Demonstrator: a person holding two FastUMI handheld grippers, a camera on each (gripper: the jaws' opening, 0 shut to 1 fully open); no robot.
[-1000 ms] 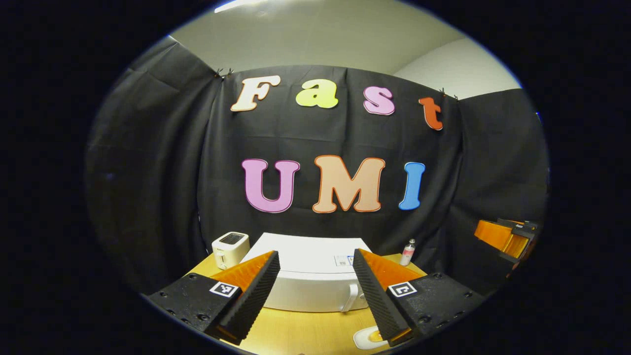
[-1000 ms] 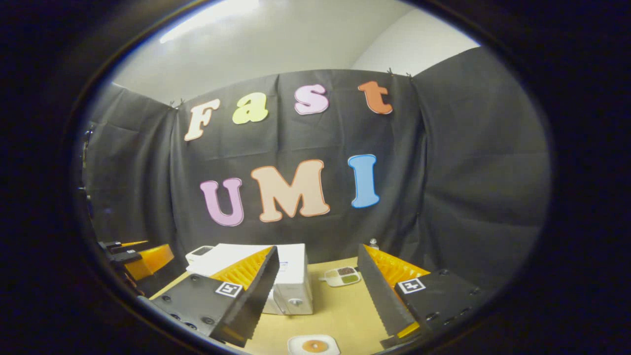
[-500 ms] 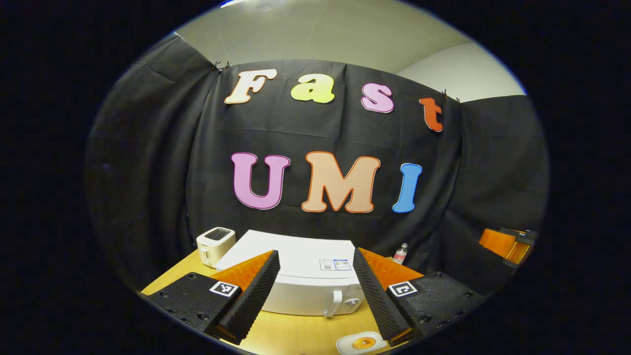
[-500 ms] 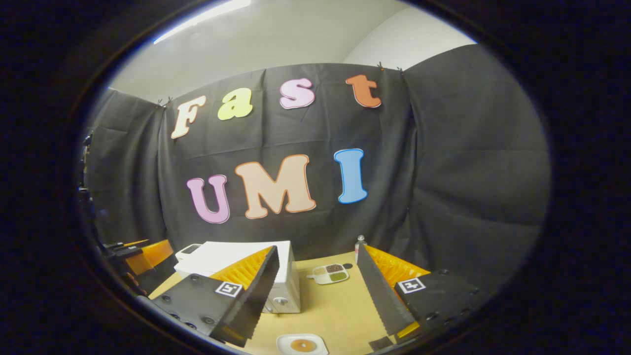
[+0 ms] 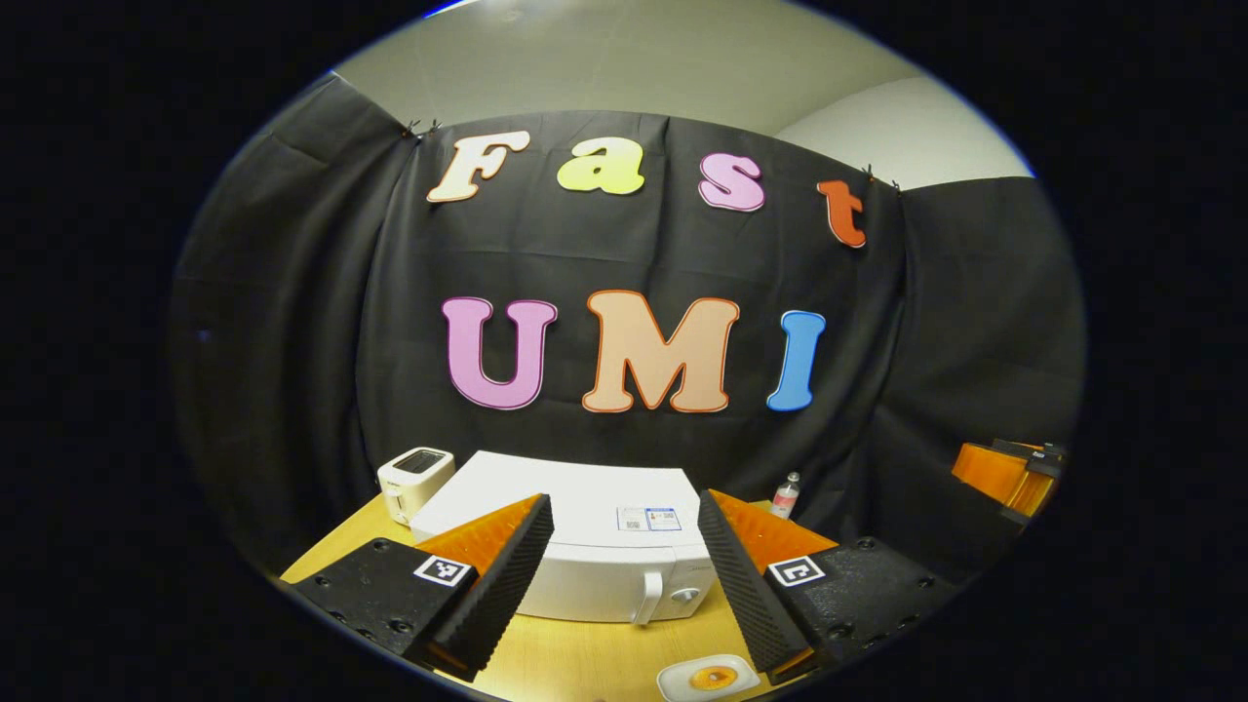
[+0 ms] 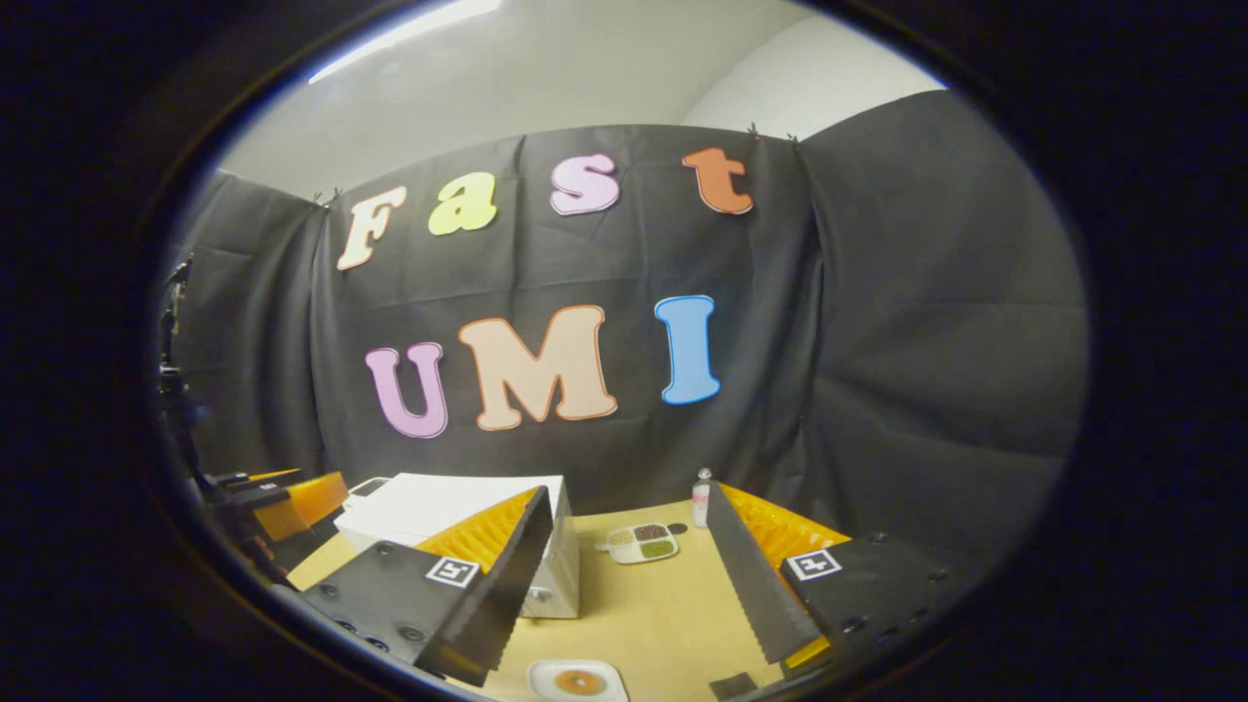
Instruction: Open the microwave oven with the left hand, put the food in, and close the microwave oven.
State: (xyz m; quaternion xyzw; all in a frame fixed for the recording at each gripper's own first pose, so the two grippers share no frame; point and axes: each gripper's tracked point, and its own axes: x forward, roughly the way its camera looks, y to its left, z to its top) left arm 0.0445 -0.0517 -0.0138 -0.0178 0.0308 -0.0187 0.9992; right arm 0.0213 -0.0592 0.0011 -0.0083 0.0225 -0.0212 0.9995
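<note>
I hold a claw in each hand. My left claw [image 5: 624, 575] is wide open and holds nothing. My right claw [image 6: 629, 575] is wide open too, and it is empty.

The microwave [image 5: 575, 546] sits on the table [image 5: 575, 663], right in front of my left claw. Its door is shut. The handle [image 5: 647, 597] is a white bar on the right side of the door, with a knob [image 5: 685, 594] just beside it. My left claw is up in the air and does not touch the handle yet.

The food [image 5: 711, 677] is on a small white plate [image 5: 682, 682] on the table, in front of the microwave and low by my left claw's right finger. In the right gripper view the plate [image 6: 577, 680] is low between my fingers.

I think the first job is to pull the door open. A few things could go wrong:

- I could grab the knob and not the handle, as they are so close.
- My claw could slip off the smooth handle if I pinch only its edge.
- If I pull too hard, the whole microwave could slide at the plate.
- The door could swing out and bump the food.

A toaster [image 5: 414, 480], a small bottle [image 5: 785, 494] and a tray [image 6: 641, 543] stand off to the sides.
</note>
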